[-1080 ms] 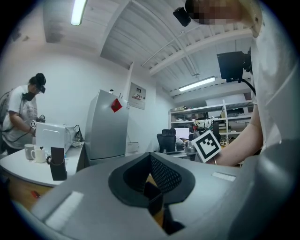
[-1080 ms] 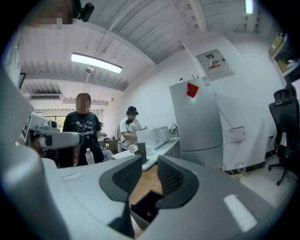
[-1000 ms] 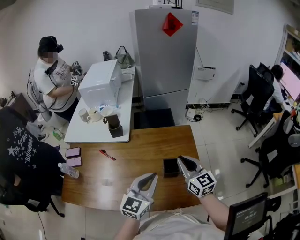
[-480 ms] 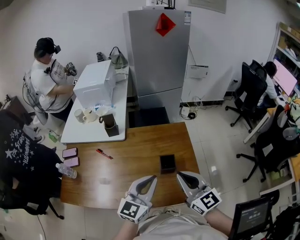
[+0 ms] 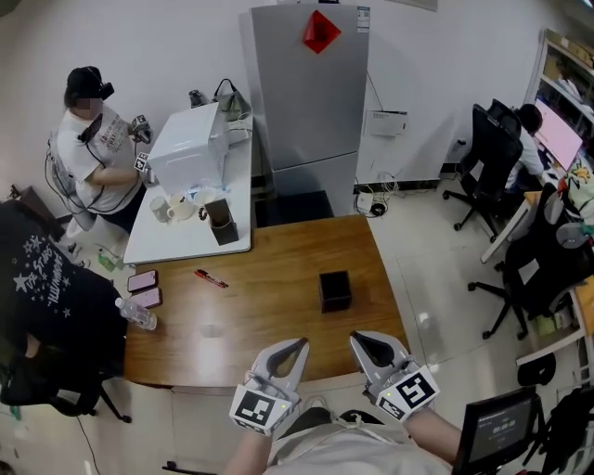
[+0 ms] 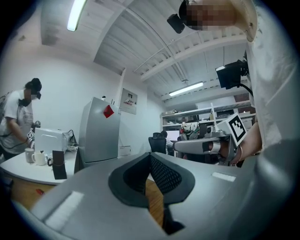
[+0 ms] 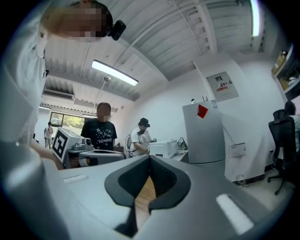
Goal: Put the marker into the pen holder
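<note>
Marker (image 5: 212,278): slim, red with dark ends, lying flat on the wooden table (image 5: 278,329), left-rear area. Its long axis runs diagonally, far-left to near-right. It sits well apart from the black pen holder (image 5: 334,290), with two phones (image 5: 142,280) further left. Left gripper (image 5: 299,346) and right gripper (image 5: 358,340) hover at the near edge, jaws closed together, empty.

Bright, even room — ceiling tubes (image 6: 75,14) glare; gripper views fisheye-warped, dark corners.
</note>
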`<state>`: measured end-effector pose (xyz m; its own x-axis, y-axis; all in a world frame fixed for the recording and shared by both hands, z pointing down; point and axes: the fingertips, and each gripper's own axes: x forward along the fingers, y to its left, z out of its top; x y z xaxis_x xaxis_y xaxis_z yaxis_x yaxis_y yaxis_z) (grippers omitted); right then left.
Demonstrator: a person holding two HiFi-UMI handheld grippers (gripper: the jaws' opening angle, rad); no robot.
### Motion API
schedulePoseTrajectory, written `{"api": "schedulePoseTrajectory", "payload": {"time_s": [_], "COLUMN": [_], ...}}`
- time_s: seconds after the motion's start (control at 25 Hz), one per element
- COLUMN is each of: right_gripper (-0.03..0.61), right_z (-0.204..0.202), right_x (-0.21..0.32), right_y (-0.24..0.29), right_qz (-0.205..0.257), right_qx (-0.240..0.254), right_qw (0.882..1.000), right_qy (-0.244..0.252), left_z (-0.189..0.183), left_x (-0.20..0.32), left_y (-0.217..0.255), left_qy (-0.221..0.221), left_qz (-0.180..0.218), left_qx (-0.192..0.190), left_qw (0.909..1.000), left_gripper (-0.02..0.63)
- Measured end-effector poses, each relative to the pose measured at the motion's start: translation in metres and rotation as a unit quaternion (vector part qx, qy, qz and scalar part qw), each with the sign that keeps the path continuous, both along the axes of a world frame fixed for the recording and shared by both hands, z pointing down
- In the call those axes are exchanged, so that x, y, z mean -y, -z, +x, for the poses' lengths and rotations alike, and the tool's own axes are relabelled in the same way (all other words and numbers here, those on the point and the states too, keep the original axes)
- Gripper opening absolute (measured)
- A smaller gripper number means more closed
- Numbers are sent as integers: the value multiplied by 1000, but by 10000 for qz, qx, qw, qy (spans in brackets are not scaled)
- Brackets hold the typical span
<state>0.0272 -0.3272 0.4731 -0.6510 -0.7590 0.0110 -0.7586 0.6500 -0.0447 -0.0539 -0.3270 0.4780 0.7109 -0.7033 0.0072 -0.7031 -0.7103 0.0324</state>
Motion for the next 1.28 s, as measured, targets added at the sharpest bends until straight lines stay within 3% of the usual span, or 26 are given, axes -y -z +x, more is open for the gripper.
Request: {"api": "schedulePoseTrajectory", "payload": {"time_s": [0.24, 0.64, 0.84, 1.04, 1.28], "right_gripper": [0, 0, 0, 0, 0], "right_z": [-5, 18, 25, 22, -10], "right_x": [-65, -216, -272, -301, -308], "right_y": [-9, -24, -21, -7, 3], "right_qz": [-79, -340, -446, -329, -281], "right_qx": [91, -107, -178, -217, -124], "right_qw": [9997, 9989, 9979, 9984, 9990], "right_qy": [216, 300, 437, 410, 317], "left_z": [5, 24, 36, 27, -8], "left_x": [-72, -231, -292, -315, -317], "left_y": [-5, -12, -10, 7, 21], "left_qy": [163, 484, 632, 571, 471], "left_qz": [-59, -229, -191, -131, -62], "left_qx": [-93, -106, 191, 131, 28], "left_qw": [9998, 9985, 9976, 9982, 9989], "left_gripper": [15, 15, 15, 15, 15]}}
